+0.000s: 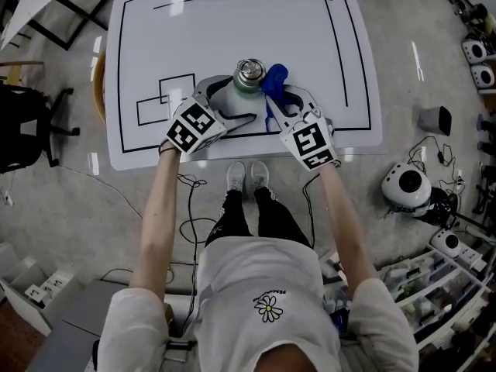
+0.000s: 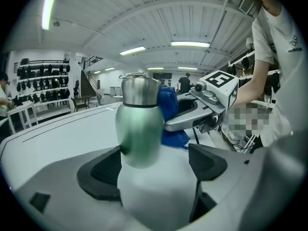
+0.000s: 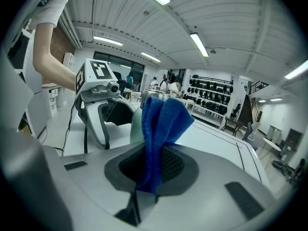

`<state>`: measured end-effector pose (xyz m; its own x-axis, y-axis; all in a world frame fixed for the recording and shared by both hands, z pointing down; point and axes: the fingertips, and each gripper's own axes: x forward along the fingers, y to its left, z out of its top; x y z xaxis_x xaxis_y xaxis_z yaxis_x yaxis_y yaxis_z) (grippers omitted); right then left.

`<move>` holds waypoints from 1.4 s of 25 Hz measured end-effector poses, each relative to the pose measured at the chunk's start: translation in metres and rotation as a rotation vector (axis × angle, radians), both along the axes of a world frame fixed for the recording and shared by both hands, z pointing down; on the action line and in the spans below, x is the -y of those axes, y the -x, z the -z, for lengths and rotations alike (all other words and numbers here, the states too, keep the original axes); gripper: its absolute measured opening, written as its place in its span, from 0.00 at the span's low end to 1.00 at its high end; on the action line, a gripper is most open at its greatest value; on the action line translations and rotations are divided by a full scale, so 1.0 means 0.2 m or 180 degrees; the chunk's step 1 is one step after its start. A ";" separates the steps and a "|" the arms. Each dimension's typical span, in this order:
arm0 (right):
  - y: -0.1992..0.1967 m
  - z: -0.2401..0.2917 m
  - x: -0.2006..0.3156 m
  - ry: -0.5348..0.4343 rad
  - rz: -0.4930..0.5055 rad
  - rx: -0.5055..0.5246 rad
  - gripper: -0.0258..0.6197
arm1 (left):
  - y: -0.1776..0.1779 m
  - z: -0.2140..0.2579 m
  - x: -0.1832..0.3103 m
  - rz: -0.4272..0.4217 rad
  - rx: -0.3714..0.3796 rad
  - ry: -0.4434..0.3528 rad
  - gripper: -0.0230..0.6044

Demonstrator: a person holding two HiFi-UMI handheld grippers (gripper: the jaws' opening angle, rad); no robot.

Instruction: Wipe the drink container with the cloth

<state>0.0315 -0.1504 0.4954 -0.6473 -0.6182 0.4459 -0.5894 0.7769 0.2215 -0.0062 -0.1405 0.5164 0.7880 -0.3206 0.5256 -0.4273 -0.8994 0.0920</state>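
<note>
The drink container is a pale green and white bottle with a steel cap, standing upright on the white table near its front edge. My left gripper is shut on its lower body; in the left gripper view the bottle fills the space between both pads. My right gripper is shut on a blue cloth, which touches the bottle's right side by the cap. In the right gripper view the cloth rises from the jaws, with a sliver of the bottle behind it.
Black lines and rectangles mark the tabletop. A black office chair stands on the floor at the left. Round white devices, cables and shelves crowd the floor at the right. The person's feet are at the table's front edge.
</note>
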 end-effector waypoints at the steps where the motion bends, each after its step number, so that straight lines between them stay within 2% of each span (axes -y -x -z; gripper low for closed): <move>1: 0.00 0.00 0.01 -0.0003 0.0003 -0.0011 0.11 | 0.01 0.00 -0.01 0.0016 -0.0001 0.0003 0.71; 7: 0.01 0.00 0.05 -0.0018 0.0000 -0.0062 0.11 | 0.03 0.00 -0.06 0.0077 0.0029 -0.0020 0.71; 13: 0.05 -0.01 -0.02 0.0004 0.0069 -0.0081 0.11 | 0.05 -0.01 -0.13 0.0168 0.0008 -0.0034 0.71; 18: 0.10 -0.01 -0.10 0.0040 0.0116 -0.0115 0.11 | 0.00 -0.03 -0.22 0.0020 0.0134 -0.0069 0.71; 20: 0.12 -0.02 -0.12 0.0045 0.0133 -0.0110 0.11 | 0.00 -0.03 -0.23 0.0059 0.0143 -0.0090 0.71; 23: 0.12 -0.02 -0.13 0.0057 0.0121 -0.0107 0.11 | 0.05 0.00 -0.19 0.0264 -0.0004 -0.0057 0.71; 27: 0.11 -0.02 -0.14 0.0078 0.0117 -0.0117 0.11 | 0.15 0.02 -0.08 0.0428 0.0056 -0.0133 0.71; 30: 0.11 -0.02 -0.13 0.0083 0.0126 -0.0106 0.11 | 0.16 0.03 0.01 0.0398 0.0045 -0.0144 0.71; 35: 0.12 -0.02 -0.13 0.0095 0.0143 -0.0091 0.11 | 0.12 -0.01 0.09 0.0173 0.0188 -0.0109 0.71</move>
<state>0.0069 -0.1253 0.4997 -0.6608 -0.5750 0.4824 -0.5475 0.8089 0.2141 -0.0303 -0.1581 0.5181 0.7369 -0.3808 0.5585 -0.4794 -0.8769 0.0347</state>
